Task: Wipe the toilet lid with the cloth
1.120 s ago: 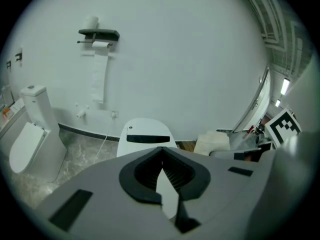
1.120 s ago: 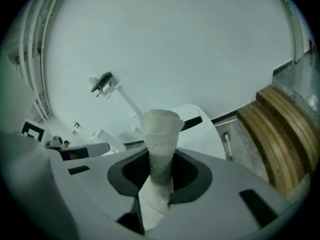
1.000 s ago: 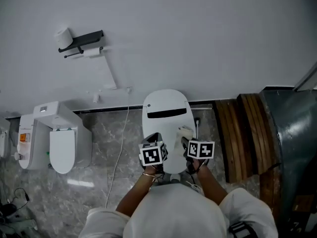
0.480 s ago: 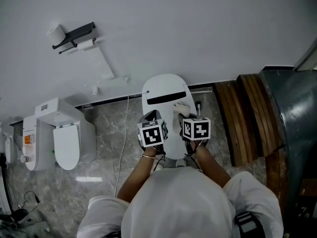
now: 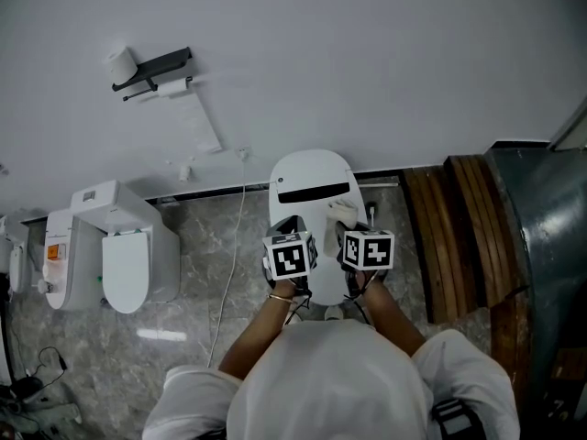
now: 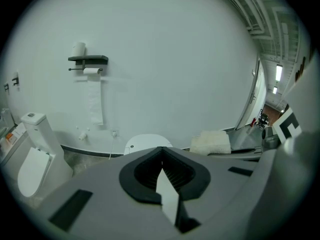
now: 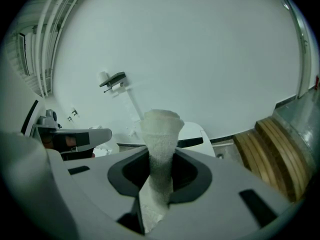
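**Gripping the Cloth at the Toilet Lid**

We find the white, oval plastic toilet lid [image 5: 310, 174] at the middle of the head view. It is closed, with a dark slot across its upper part, and its far end sits against the pale wall. Both grippers sit side by side over its lower end.

The right gripper [image 7: 160, 159] has its jaws clamped on the white, fluffy towelling cloth [image 7: 161, 126]. The cloth stands up between them as a folded wad, its rounded top poking out past the fingertips. In the head view the cloth lies over the right part of the lid, just below the slot (we cannot tell whether it presses on the surface).

The left gripper [image 6: 162, 159] has its jaws fully together, with nothing between them. In the head view it sits just left of the right one, over the lid's lower left part.

At the upper left of the head view a black wall shelf [image 5: 151, 67] carries a toilet roll, with a strip of paper hanging below it. A second white toilet [image 5: 124, 259] stands on the grey marble floor [image 5: 206, 282] at the left. Brown wooden planks [image 5: 449, 236] lie at the right.
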A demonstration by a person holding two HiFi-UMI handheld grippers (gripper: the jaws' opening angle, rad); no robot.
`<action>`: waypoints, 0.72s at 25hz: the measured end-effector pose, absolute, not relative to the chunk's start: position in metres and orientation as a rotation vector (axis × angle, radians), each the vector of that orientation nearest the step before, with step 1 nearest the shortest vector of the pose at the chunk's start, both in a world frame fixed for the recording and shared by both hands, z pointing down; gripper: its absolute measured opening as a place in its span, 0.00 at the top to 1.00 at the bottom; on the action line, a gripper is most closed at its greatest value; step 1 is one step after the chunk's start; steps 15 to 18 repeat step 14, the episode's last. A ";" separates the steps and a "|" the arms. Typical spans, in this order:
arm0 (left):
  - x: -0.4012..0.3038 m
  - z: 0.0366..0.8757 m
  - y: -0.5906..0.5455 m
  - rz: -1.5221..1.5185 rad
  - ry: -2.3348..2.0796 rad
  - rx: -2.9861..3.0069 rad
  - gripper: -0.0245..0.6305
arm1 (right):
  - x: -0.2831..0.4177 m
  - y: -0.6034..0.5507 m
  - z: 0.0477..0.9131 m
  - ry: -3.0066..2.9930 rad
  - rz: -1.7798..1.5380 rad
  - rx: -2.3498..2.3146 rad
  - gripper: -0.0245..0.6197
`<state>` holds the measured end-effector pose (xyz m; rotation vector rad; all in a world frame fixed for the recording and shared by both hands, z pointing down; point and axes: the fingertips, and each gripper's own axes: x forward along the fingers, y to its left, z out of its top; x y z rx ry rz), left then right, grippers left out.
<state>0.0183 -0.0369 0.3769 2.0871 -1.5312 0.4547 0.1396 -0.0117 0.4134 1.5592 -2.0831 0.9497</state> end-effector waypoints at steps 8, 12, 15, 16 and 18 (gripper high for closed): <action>0.013 0.380 -0.035 0.464 -1.548 2.067 0.94 | 0.137 -0.011 0.412 -2.089 0.941 1.554 0.81; 0.008 0.382 -0.035 0.466 -1.555 2.054 0.94 | 0.137 -0.013 0.411 -2.086 0.933 1.554 0.81; 0.006 0.382 -0.036 0.458 -1.550 2.050 0.94 | 0.137 -0.014 0.411 -2.080 0.932 1.555 0.81; 0.006 0.382 -0.036 0.458 -1.550 2.050 0.94 | 0.137 -0.014 0.411 -2.080 0.932 1.555 0.81; 0.006 0.382 -0.036 0.458 -1.550 2.050 0.94 | 0.137 -0.014 0.411 -2.080 0.932 1.555 0.81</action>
